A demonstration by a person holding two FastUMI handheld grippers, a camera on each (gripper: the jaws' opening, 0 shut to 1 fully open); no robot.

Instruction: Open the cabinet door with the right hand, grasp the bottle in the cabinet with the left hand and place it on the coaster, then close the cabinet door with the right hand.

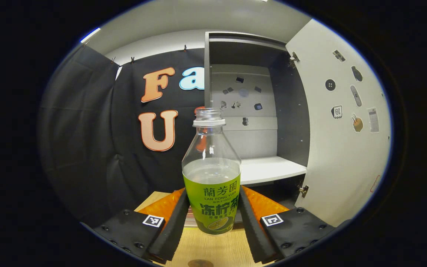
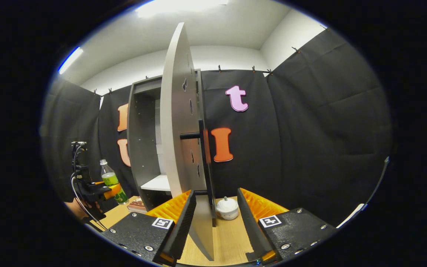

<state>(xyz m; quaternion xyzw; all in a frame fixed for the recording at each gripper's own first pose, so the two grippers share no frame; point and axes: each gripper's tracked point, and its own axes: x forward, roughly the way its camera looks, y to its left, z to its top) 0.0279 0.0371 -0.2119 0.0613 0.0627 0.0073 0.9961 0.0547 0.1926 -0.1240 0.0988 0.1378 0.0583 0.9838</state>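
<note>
Fingers (image 1: 176,218) of my left gripper (image 1: 213,218) clamp the bottle (image 1: 211,178); right gripper (image 2: 213,218) spread wide around the open door (image 2: 178,122) edge.

Bright, even light falls from ceiling lamps (image 2: 178,6), which blow out to white glare in the right gripper view. Fisheye distortion bows the cabinet door (image 2: 178,122) and the far walls; both views stay sharp, with the cabinet's (image 1: 247,104) upper interior in shadow.
</note>
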